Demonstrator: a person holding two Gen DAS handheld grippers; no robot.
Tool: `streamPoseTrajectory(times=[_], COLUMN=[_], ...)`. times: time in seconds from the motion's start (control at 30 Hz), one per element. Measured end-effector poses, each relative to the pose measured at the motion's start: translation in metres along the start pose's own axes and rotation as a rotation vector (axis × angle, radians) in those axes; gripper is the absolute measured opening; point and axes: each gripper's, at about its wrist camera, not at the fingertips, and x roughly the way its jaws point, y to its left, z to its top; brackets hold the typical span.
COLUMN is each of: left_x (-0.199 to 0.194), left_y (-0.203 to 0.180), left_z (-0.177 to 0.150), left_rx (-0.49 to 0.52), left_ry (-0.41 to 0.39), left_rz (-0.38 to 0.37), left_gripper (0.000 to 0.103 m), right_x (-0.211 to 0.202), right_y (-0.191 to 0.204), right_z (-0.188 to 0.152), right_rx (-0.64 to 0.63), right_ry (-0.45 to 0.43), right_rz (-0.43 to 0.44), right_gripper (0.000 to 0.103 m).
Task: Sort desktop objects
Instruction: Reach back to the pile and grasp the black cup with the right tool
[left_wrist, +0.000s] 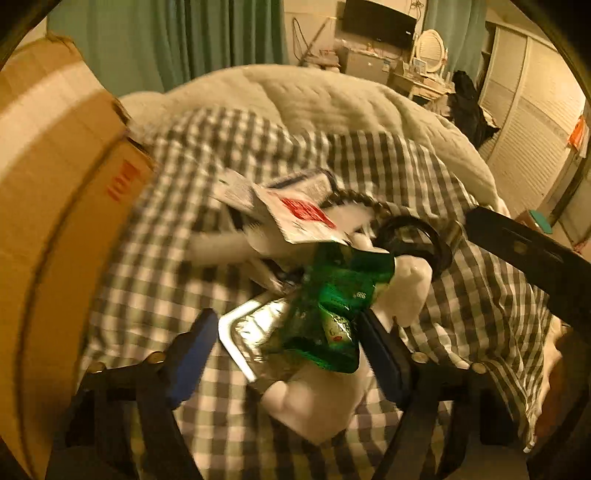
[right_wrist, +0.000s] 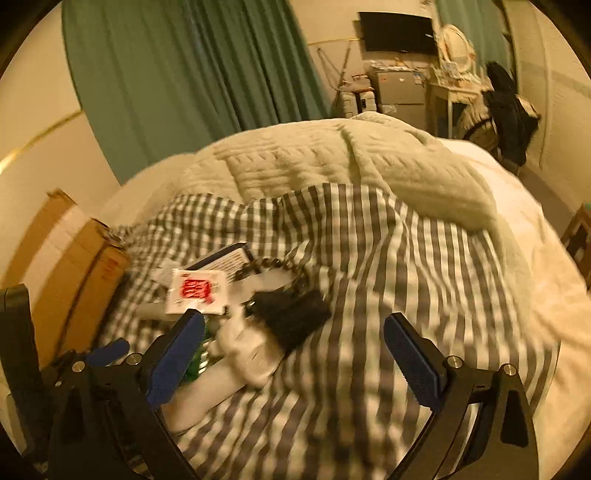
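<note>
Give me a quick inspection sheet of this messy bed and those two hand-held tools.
Surface: checked cloth spread over a bed.
Job's things: green packet, silver packet, white sachet with red print, bead string, dark box, piled together.
Clutter: cream quilt.
Tools: left tool open around green packet; right tool open, empty.
Cables: nothing seen.
Surroundings: cardboard box, green curtain, television.

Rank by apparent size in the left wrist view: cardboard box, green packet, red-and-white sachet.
1. cardboard box, clearly largest.
2. green packet and red-and-white sachet look similar; the packet lies nearer the camera, so unranked.
</note>
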Motion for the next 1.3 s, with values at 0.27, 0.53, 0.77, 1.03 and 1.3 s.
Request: streamPoseTrajectory(times=[0.27, 0.53, 0.77, 1.03, 1.3], left_x=[0.005, -0.005, -0.025, -0.038, -0.007], left_y=[-0.005, 0.009, 0.017, 0.015, 0.014], left_z=[-0.004, -0.004, -0.004, -0.004, -0.007], left_rx=[0.018, -0.049, -0.064, -0.026, -0.037], left_ry=[0.008, -0.034, -0.085, -0.106, 0.023], left_rz=[-0.076, -0.135, -0.166, -0.186, -0.155], left_gripper=[0.035, 0.028, 0.017, 0.011, 0.082], right_x=[0.057, 0.051, 0.008, -0.030, -0.018], right_y=[0.014, 0.006, -0.012, -0.012, -0.006], right_z=[0.001, -0.004, -0.003, -0.003, -0.015], right_rx=[-0.089, -0.050, 0.032, 0.013, 0.005], right_ry=[0.122, 0.114, 0.016, -0.029, 0.018], right_rz=[0.012, -0.005, -0.016, -0.025, -0.015], right_gripper=[0.096, 0.054, 0.052, 0.050, 0.048])
